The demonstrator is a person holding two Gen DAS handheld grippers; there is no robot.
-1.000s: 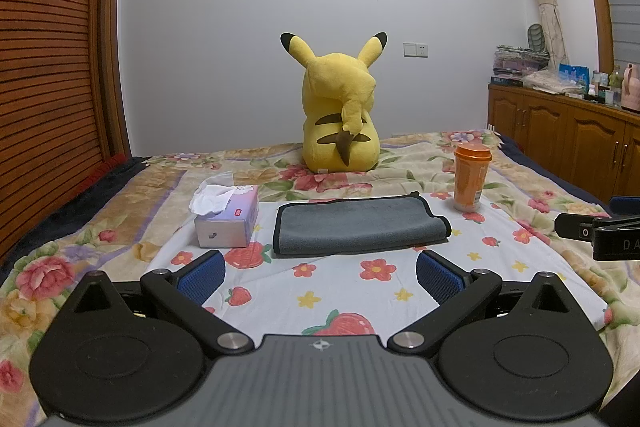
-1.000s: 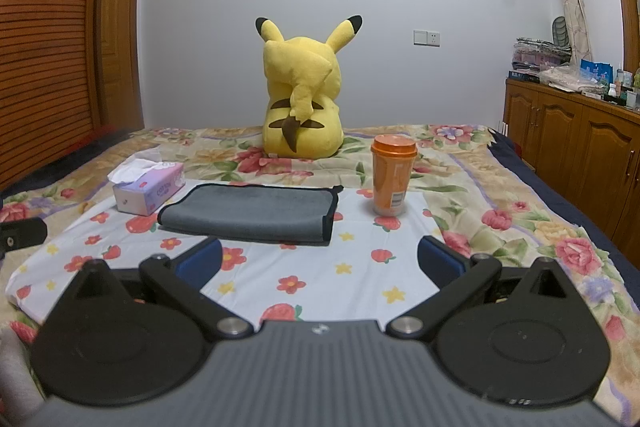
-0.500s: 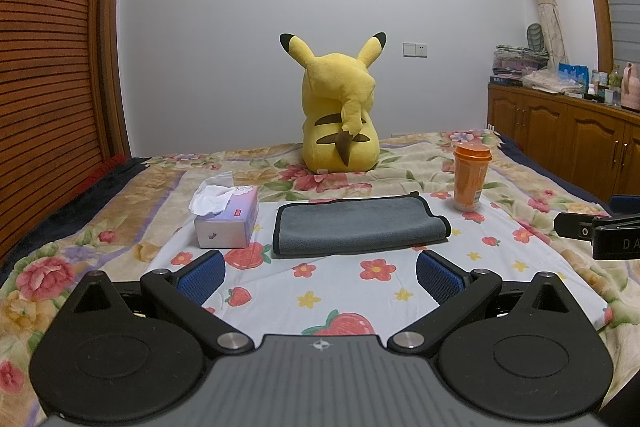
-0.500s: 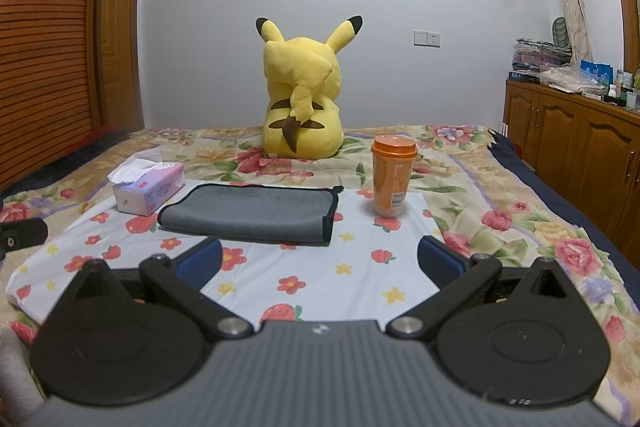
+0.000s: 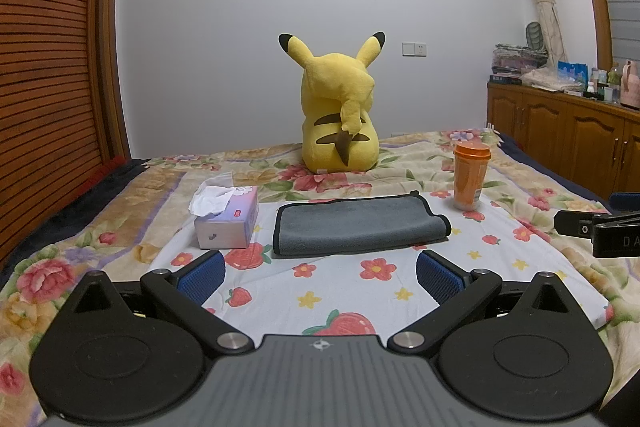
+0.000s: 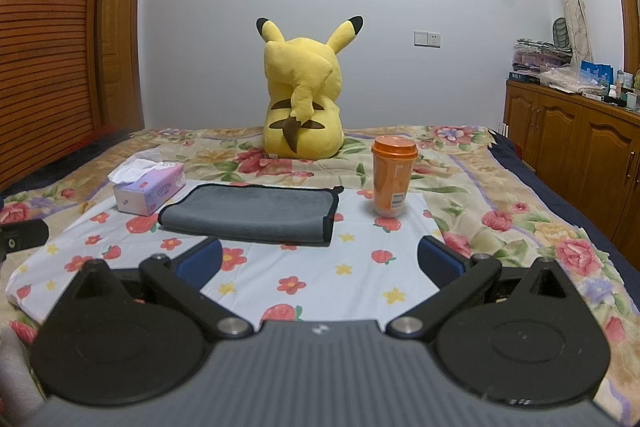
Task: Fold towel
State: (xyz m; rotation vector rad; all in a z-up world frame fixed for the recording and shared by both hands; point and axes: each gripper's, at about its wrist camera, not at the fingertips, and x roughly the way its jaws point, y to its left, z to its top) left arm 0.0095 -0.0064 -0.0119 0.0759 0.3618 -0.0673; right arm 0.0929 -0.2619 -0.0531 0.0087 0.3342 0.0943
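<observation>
A grey towel with a black hem (image 5: 360,225) lies folded flat on a white flower-print sheet (image 5: 384,291) on the bed; it also shows in the right wrist view (image 6: 256,213). My left gripper (image 5: 320,277) is open and empty, a short way in front of the towel's near edge. My right gripper (image 6: 318,259) is open and empty, in front of the towel's right end. Neither touches the towel. Part of the right gripper's body shows at the right edge of the left wrist view (image 5: 600,231).
A tissue box (image 5: 228,217) stands left of the towel, an orange lidded cup (image 5: 471,175) right of it. A yellow plush toy (image 5: 340,115) sits behind. A wooden cabinet (image 5: 568,135) runs along the right, a slatted wooden wall (image 5: 44,75) on the left.
</observation>
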